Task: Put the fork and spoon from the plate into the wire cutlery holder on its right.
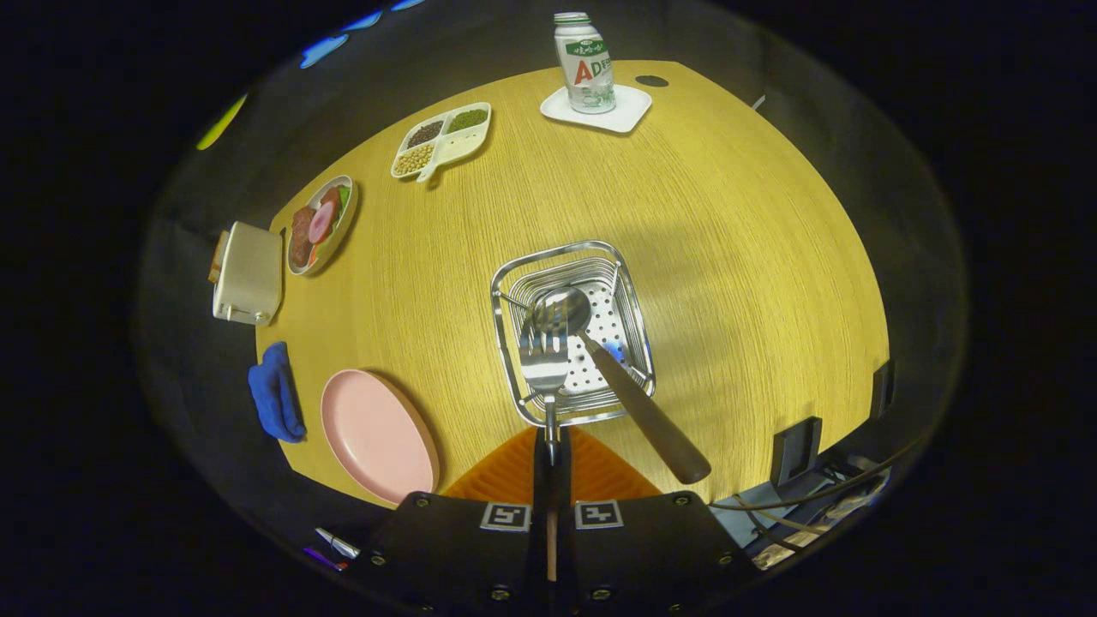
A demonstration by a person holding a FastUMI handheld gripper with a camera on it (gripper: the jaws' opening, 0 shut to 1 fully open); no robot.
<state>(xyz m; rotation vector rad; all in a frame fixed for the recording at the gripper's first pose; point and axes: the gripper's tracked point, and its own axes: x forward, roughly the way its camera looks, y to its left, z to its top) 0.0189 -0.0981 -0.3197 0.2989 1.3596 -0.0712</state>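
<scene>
We hold the fork [545,364] clamped in the gripper [551,450], tines over the wire holder [514,278]; the spoon [600,351] already sits inside. Releasing off-centre could catch the rim or spoon.

The handheld gripper [549,446] seen from its own camera: a broad, dark, matte body in two halves that meet along a narrow central seam. Two square black-and-white coded markers sit side by side on its upper face, one on each half. Small round screws dot the outer corners and the lower edge. A ribbed, triangular wedge rises ahead of the body behind two slim, closed fingers.
</scene>
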